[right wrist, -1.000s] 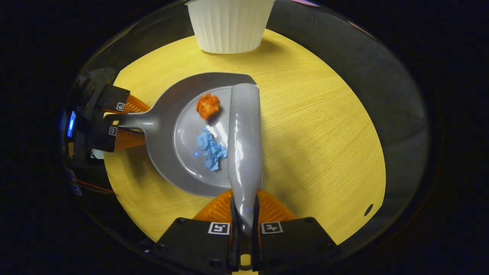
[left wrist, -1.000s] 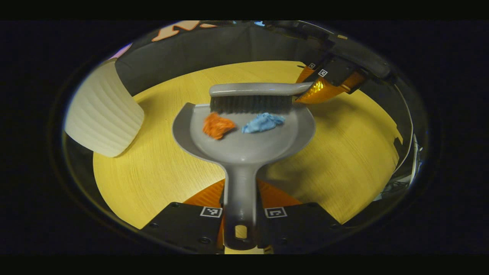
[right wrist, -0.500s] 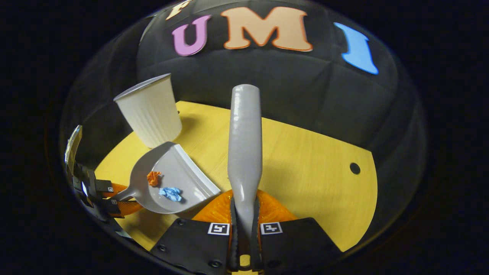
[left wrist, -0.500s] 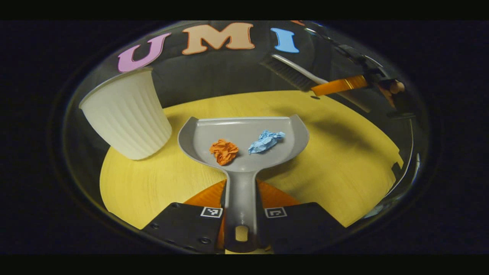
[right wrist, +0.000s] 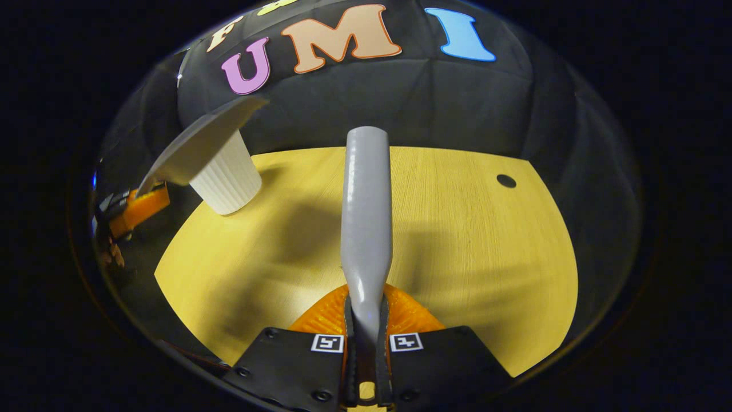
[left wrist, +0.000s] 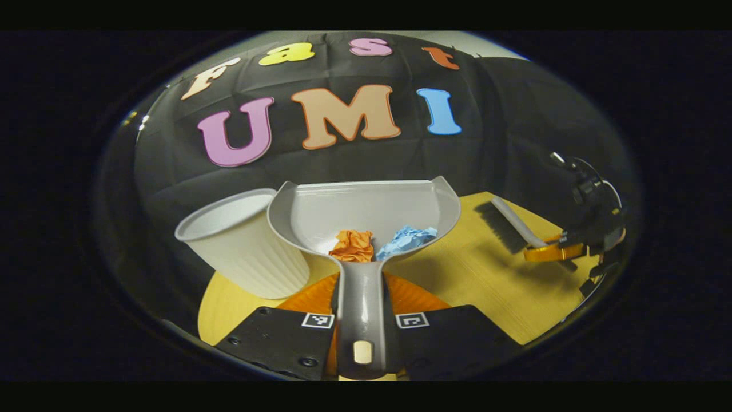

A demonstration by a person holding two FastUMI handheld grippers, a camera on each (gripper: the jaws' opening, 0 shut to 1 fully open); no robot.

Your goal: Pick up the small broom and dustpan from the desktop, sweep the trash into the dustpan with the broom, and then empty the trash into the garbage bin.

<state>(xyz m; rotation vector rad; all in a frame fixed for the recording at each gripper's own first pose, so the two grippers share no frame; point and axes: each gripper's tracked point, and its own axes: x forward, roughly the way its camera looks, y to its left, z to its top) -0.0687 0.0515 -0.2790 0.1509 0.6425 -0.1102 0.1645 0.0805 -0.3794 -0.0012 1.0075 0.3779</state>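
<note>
The step in hand seems to be emptying the dustpan [left wrist: 366, 212] into the bin [left wrist: 243, 243]. To do it well, bring the pan's front lip over the bin's mouth, then tip it slowly so both paper balls [left wrist: 353, 246] slide in. The left tool [left wrist: 361, 329] is clenched on the pan's handle; the pan hangs just beside the bin, above the worktop [right wrist: 457, 229]. The right tool [right wrist: 366, 343] clamps the broom [right wrist: 366, 200], well apart from the bin.

Raised grey dustpan [left wrist: 366, 212], paper wads inside
</note>
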